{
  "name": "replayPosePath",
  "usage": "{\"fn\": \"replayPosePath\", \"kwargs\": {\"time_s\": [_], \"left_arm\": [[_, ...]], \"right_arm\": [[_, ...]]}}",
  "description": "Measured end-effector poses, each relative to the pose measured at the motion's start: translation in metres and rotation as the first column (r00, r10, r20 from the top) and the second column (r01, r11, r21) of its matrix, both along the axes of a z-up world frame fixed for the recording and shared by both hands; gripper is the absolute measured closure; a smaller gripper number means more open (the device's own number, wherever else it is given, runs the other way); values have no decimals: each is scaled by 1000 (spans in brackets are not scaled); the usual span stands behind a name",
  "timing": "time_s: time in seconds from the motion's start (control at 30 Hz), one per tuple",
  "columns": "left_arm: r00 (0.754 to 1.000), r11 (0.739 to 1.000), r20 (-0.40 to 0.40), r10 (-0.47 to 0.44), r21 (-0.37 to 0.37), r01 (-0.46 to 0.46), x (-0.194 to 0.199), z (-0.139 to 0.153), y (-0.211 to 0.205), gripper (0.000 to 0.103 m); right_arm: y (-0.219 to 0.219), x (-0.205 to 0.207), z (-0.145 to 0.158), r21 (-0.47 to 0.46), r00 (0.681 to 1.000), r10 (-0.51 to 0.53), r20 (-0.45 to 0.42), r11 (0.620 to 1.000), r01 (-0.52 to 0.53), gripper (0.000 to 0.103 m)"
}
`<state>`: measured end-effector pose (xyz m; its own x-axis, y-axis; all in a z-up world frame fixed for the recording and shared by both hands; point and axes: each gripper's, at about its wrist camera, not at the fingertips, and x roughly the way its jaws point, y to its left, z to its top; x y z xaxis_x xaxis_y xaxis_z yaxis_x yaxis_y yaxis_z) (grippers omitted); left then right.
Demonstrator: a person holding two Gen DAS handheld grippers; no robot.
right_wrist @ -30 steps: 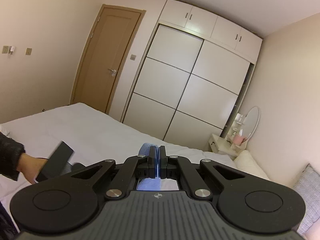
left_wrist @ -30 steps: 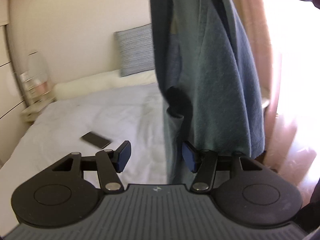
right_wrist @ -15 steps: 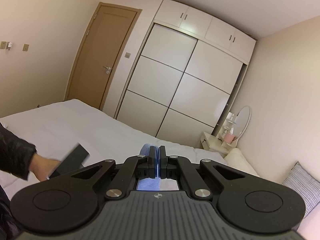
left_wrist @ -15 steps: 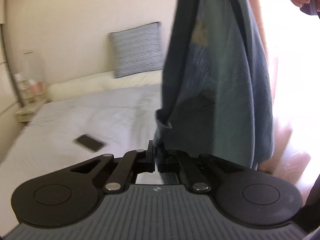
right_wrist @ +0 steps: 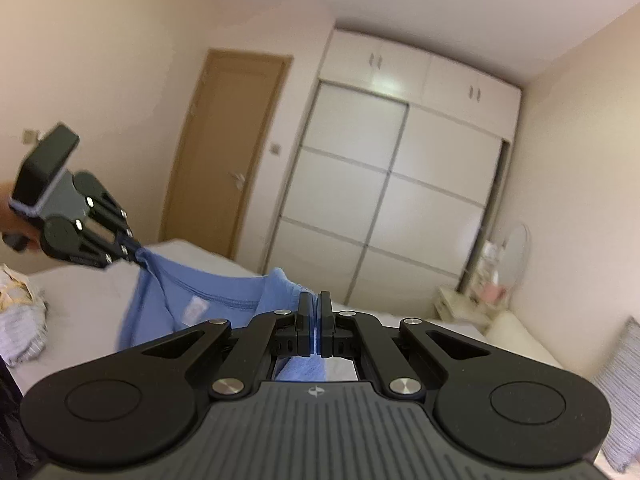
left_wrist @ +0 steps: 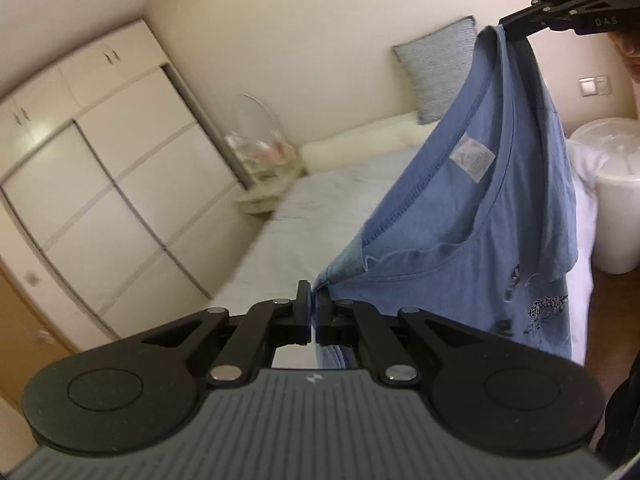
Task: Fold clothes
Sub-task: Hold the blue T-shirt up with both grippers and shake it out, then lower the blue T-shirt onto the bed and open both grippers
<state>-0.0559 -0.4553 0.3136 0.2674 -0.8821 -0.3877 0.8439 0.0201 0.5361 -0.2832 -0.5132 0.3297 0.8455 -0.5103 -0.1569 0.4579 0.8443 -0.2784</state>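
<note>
One blue T-shirt [left_wrist: 472,248]; two grippers, left [left_wrist: 313,307] and right [right_wrist: 314,322]; one bed [left_wrist: 320,208]; one striped cushion [left_wrist: 438,68]; one door [right_wrist: 224,148]; one white bin [left_wrist: 612,196] (lined); one wardrobe [right_wrist: 392,200].

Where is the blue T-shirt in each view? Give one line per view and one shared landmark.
Left wrist: blue T-shirt fills centre-right, strung from the left gripper up to the right gripper.
Right wrist: T-shirt at lower left-centre, between both grippers.
Shared landmark: the white sliding wardrobe.
</note>
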Motion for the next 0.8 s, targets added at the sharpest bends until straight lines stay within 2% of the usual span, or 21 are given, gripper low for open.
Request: {"fn": "replayPosePath", "kwargs": {"time_s": [0.2,0.27,0.33,0.4,0.47,0.57,0.63,0.7,0.8], "left_arm": [[994,996,69,89,-26,-87,-7,44,45,103],[988,991,78,130,-26,-129,0,48,44,103],[985,986,53,164,-28,-163,12,48,39,103],[984,985,29,174,2,-174,34,35,14,103],[986,984,-16,168,55,-167,60,11,-15,103],[987,971,-20,160,184,-154,109,-54,-73,103],[982,955,-79,171,258,-145,141,-105,-92,103],[971,935,-142,192,326,-137,176,-155,-110,103],[949,909,-207,239,390,-144,232,-211,-122,103]], "right_arm": [[18,-14,32,-86,992,68,110,995,-59,103],[17,-14,42,-113,988,71,139,992,-55,103],[7,-10,52,-117,985,68,159,992,-49,103],[-9,1,50,-119,987,65,149,992,-47,103],[-30,22,40,-86,991,69,118,995,-59,103],[-63,66,1,34,995,84,50,996,-86,103],[-81,99,-41,130,994,105,2,986,-105,103],[-94,134,-90,252,990,133,-49,961,-117,103],[-101,187,-172,429,972,193,-135,895,-118,103]]}}
